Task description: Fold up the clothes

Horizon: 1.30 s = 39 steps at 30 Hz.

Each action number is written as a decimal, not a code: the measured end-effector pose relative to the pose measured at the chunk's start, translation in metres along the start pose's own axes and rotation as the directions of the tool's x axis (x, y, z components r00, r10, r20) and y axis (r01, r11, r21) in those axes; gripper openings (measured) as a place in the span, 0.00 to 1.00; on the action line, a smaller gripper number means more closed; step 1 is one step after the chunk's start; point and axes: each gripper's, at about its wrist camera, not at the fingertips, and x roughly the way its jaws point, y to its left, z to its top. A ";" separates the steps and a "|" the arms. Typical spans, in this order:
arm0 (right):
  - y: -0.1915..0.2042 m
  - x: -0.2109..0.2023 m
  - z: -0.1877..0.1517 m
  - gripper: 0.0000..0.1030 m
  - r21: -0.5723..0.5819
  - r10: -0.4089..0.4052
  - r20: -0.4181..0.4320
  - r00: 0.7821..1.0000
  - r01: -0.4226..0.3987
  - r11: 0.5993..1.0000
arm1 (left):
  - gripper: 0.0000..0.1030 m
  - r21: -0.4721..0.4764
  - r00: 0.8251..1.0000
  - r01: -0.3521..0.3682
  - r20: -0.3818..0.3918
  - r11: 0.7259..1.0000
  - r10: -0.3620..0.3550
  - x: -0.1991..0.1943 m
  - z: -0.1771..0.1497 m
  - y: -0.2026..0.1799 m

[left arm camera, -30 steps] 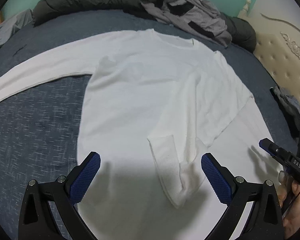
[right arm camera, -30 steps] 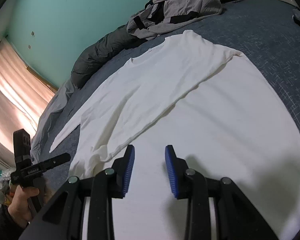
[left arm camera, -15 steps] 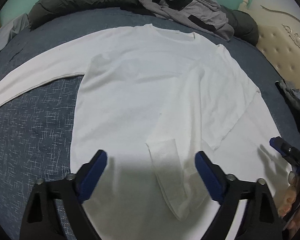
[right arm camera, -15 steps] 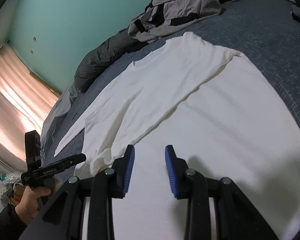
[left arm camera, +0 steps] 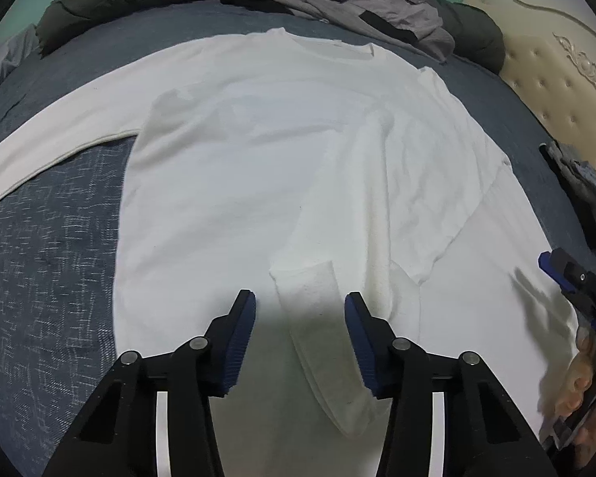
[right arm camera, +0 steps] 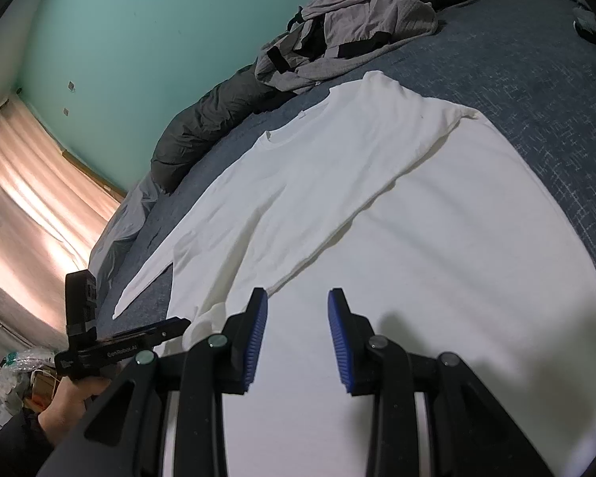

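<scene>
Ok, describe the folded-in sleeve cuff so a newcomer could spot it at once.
Start from the dark blue bedspread and find the white long-sleeved shirt spread flat on it. One sleeve stretches out sideways over the bedspread; the other is folded in across the body. The folded-in sleeve cuff is its squared end, lying on the shirt between the left tongs, whose jaws are closing.

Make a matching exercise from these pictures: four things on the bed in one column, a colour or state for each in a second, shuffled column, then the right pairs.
Things:
1. shirt
2. folded sleeve
3. jacket
4. bedspread

Descriptions:
A. grey with black patches, crumpled in a heap
B. dark blue with pale flecks
C. white, spread flat, one sleeve stretched out to the side
D. lying across the shirt's front, its cuff between the open pads of the left claw

Pairs: 1-C, 2-D, 3-A, 4-B
</scene>
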 end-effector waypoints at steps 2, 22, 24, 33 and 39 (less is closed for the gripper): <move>0.000 0.000 0.000 0.30 0.002 -0.001 0.000 1.000 0.001 1.000 | 0.37 0.006 1.000 -0.002 -0.007 1.000 0.002 0.004 0.000 -0.002; 0.002 0.000 0.001 0.30 0.003 0.008 0.002 1.000 -0.008 1.000 | 0.06 -0.052 0.997 -0.005 0.073 0.999 0.009 -0.037 -0.007 0.024; 0.002 0.000 0.001 0.30 0.002 0.009 0.000 1.000 -0.009 1.000 | 0.06 -0.064 0.997 -0.024 0.074 0.998 0.028 -0.041 -0.011 0.033; 0.002 -0.001 0.001 0.30 0.003 0.015 -0.001 1.000 -0.015 1.000 | 0.05 -0.142 0.995 -0.069 0.064 0.987 0.079 -0.039 -0.012 0.054; 0.000 -0.001 0.002 0.30 0.011 0.017 -0.003 1.000 -0.017 1.000 | 0.08 -0.221 0.998 -0.056 0.004 0.974 0.059 -0.023 -0.011 0.068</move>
